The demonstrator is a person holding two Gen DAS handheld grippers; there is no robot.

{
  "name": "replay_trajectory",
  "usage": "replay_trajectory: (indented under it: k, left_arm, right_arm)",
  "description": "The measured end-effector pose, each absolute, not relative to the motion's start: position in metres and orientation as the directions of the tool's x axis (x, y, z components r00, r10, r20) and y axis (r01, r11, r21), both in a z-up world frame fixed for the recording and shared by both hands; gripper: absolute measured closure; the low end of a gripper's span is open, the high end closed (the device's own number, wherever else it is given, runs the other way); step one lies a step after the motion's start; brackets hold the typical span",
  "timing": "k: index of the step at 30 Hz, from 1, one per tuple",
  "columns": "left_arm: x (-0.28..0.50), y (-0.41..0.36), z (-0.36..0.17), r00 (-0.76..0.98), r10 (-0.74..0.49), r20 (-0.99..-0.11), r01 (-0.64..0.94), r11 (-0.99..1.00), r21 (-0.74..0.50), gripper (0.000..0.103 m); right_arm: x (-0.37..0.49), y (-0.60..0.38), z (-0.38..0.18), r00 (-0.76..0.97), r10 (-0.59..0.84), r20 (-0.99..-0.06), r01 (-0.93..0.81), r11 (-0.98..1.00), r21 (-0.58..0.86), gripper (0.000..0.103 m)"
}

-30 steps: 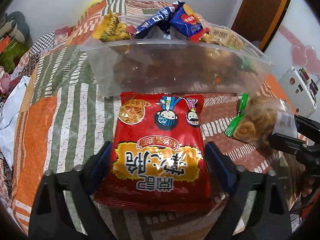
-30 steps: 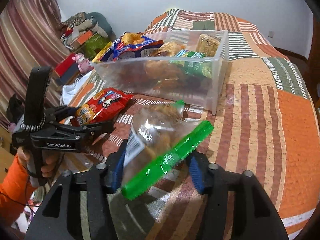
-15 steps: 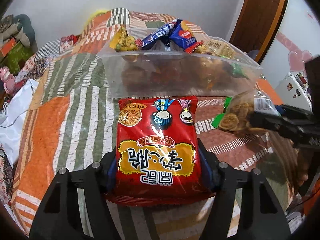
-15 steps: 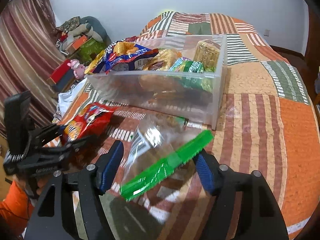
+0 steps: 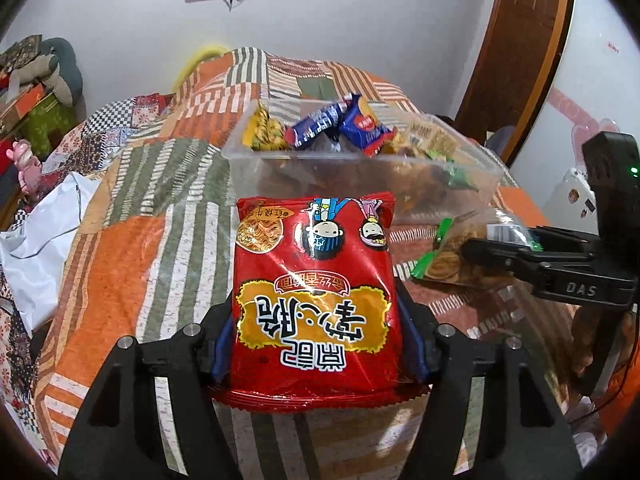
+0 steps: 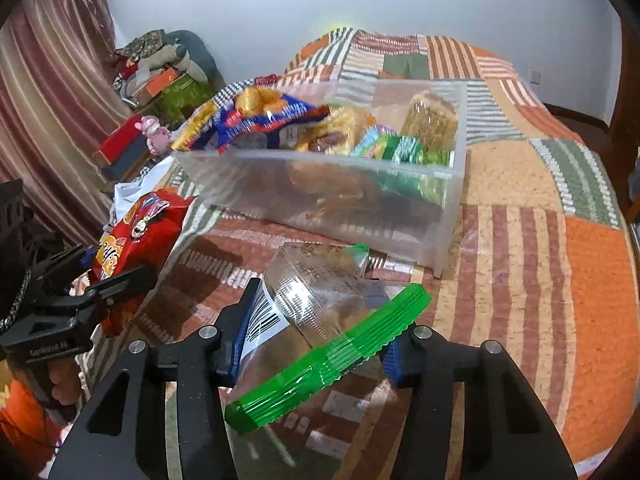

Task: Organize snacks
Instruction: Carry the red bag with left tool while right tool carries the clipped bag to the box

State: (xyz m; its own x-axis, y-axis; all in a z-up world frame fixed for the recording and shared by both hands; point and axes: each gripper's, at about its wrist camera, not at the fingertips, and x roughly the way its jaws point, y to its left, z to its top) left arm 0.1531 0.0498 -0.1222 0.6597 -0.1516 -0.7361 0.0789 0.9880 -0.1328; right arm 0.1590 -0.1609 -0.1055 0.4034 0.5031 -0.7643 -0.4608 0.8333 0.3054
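Observation:
My left gripper point(image 5: 316, 320) is shut on a red noodle-snack bag point(image 5: 312, 264), pads pressed on both its sides, and holds it up off the bedspread in front of the clear plastic bin point(image 5: 360, 184). The bin point(image 6: 320, 200) holds several snack packets. In the right wrist view, the left gripper point(image 6: 116, 276) and the red bag point(image 6: 140, 236) are at the left. My right gripper point(image 6: 316, 332) has a clear bag of golden snacks point(image 6: 316, 280) with a green seal strip between its jaws. They are closing, with the pads against the bag. The left wrist view shows that gripper point(image 5: 492, 248) and bag point(image 5: 452, 256) at the right.
A patchwork bedspread point(image 6: 520, 240) covers the bed under everything. Boxes and soft toys point(image 6: 160, 80) are piled beside the bed at the left, near a striped curtain. A white plastic bag point(image 5: 36, 240) lies at the bed's left edge. A wooden door point(image 5: 516, 40) stands at the right.
The left jaws closed onto the red bag and lifted it off the bedspread. The right jaws widened, then narrowed onto the clear bag, which stayed low near the bin.

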Motion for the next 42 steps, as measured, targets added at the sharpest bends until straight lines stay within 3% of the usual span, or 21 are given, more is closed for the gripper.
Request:
replay_trajectory:
  k: [20, 42]
  left_arm:
    - [0.169, 0.046, -0.053, 0.777, -0.130, -0.615, 0.055, 0.989, -0.139, 0.037]
    - [0.260, 0.040, -0.061, 0.732, -0.045, -0.680, 0.009, 0.998, -0.057, 0.037]
  right_arm:
    - [0.163, -0.183, -0.032, 0.599, 0.532, -0.598, -0.463, 0.840, 0.284, 0.058]
    - [0.213, -0.178, -0.020, 0.683, 0.508, -0.524, -0.430, 0.861, 0.273, 0.058]
